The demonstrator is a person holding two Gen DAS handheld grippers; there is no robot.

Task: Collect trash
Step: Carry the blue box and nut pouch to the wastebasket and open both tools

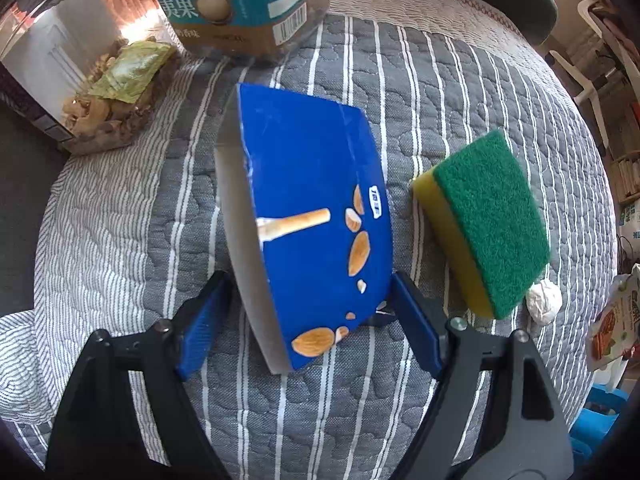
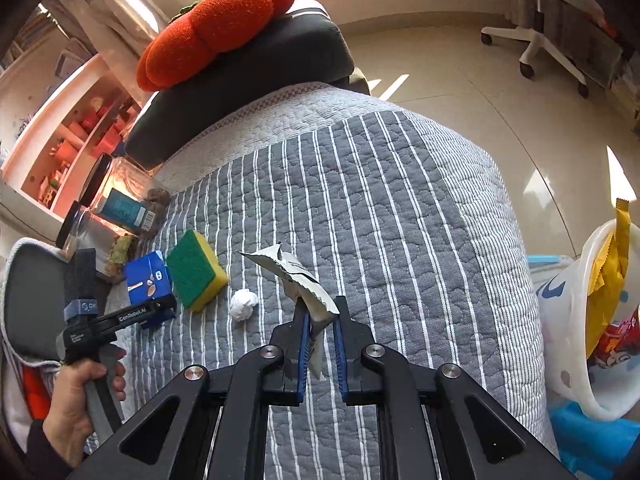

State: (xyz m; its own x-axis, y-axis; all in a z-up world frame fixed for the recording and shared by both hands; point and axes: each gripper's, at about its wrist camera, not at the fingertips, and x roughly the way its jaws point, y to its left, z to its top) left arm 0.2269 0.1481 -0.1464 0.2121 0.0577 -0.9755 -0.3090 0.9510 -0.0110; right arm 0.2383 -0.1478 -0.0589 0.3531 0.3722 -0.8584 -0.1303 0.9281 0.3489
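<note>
A blue snack box [image 1: 308, 220] with almond pictures lies on the striped grey quilt [image 1: 400, 100]. My left gripper [image 1: 308, 320] is open, its blue fingers on either side of the box's near end. The box also shows in the right wrist view [image 2: 146, 280]. My right gripper [image 2: 320, 320] is shut on a crumpled silver wrapper [image 2: 296, 276], held above the quilt. A white paper ball [image 2: 243, 305] lies on the quilt beside a green and yellow sponge [image 2: 194, 270]. The ball [image 1: 543, 302] and the sponge [image 1: 484, 224] also show in the left wrist view.
Two clear jars [image 1: 80, 68] of snacks stand at the quilt's far left. A white bin [image 2: 592, 320] with wrappers stands on the floor at the right. An orange cushion [image 2: 216, 24] sits on the dark sofa arm. An office chair [image 2: 536, 32] stands far right.
</note>
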